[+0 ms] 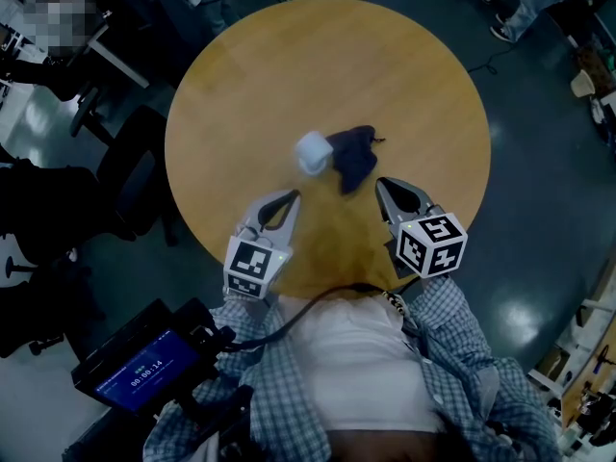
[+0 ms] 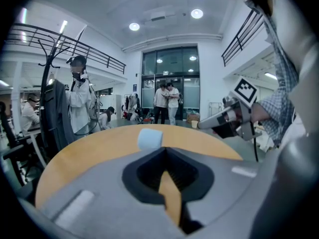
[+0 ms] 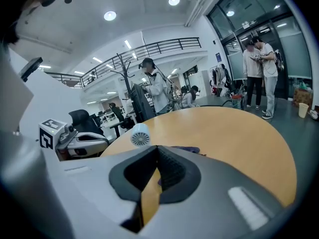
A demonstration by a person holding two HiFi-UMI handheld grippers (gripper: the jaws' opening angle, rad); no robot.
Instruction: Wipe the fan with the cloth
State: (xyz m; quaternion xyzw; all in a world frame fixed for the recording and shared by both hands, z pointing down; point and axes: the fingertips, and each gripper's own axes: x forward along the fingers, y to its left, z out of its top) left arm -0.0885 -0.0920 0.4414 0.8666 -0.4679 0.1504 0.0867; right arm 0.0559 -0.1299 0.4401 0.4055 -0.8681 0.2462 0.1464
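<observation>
Left gripper [image 1: 291, 198]: jaws clenched together, nothing between them. Right gripper [image 1: 383, 185]: jaws likewise pressed shut, empty. Both point across the round wooden table [image 1: 241, 85] from its near edge.

Fan [image 1: 313, 152]: small, white, lying on the table ahead of the left gripper and a little to its right, apart from the tips. Its grille faces the right gripper.

Cloth [image 1: 354, 157]: dark, crumpled, near the right gripper, ahead and slightly to its left, just beside the fan. Contact between them cannot be confirmed.
</observation>
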